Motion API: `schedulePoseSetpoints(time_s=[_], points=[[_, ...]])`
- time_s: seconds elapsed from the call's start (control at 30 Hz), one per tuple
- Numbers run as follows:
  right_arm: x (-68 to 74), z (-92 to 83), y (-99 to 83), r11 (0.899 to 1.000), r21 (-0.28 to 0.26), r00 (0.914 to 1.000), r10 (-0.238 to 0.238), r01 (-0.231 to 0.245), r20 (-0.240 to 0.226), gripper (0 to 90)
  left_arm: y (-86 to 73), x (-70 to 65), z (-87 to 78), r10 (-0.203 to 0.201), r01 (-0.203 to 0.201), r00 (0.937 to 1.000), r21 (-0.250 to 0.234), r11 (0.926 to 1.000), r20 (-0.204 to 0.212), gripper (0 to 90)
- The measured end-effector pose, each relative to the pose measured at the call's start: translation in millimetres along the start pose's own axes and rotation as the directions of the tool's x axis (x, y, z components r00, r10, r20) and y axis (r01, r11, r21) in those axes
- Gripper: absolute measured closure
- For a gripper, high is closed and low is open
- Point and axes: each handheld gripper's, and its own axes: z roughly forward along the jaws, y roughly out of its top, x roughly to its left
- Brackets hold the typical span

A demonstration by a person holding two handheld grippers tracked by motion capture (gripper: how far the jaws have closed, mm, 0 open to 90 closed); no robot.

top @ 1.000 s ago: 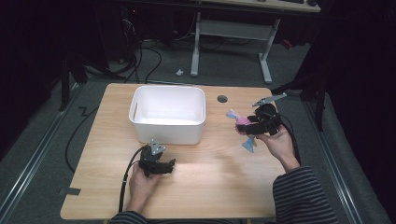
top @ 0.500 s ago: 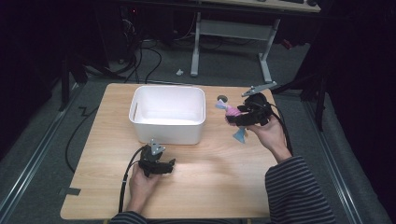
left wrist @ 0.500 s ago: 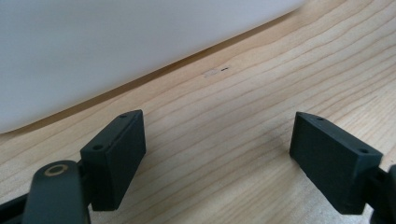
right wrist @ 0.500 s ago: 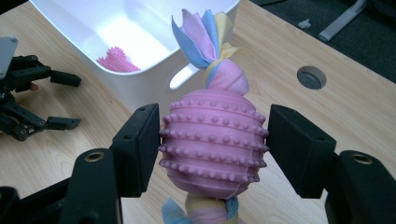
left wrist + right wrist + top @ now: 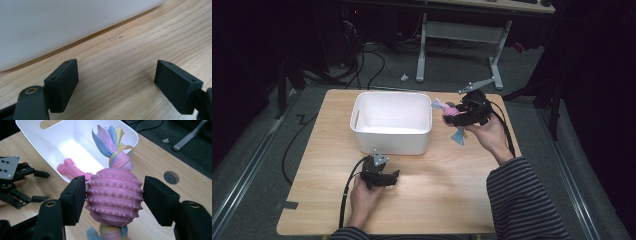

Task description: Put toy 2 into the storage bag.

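Holding a pink studded ball toy (image 5: 114, 196) between your right gripper's (image 5: 463, 114) jaws, you have it lifted just right of the white plastic tub (image 5: 392, 122).

The right gripper view shows what the high view hides: a pink nubbed bone (image 5: 72, 170) lying in the tub, and pastel fleece strips knotted through the ribbed rubber ball, which the black jaws squeeze on both sides. Your left gripper (image 5: 381, 176) rests on the pale wood-grain table (image 5: 452, 190), near the tub's near wall, jaws spread wide with nothing between them.
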Motion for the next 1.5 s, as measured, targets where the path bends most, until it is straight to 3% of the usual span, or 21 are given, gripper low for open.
schedulePoseSetpoints(time_s=[0.13,0.73,1.23,1.5], points=[[5.0,3.7,9.0,1.000,-0.021,0.9999,-0.016,0.016,0.002,36.5,0.0,0.1,0.0,0.000,0.000,1.0000,0.000,1.0000,0.000,19.7],[17.7,26.6,41.5,0.999,0.003,0.9987,-0.042,0.042,-0.027,36.5,0.0,0.2,-0.2,-0.002,0.002,1.0000,0.000,1.0000,0.000,20.2],[32.2,56.1,63.4,0.997,0.023,0.9967,-0.067,0.068,-0.046,36.5,0.0,0.1,-0.3,0.002,-0.002,1.0000,0.001,1.0000,-0.004,20.2],[46.5,76.1,68.2,0.991,0.060,0.9913,-0.118,0.121,-0.059,36.3,-0.1,0.0,-0.3,0.001,-0.001,1.0000,0.001,1.0000,-0.005,20.2]])
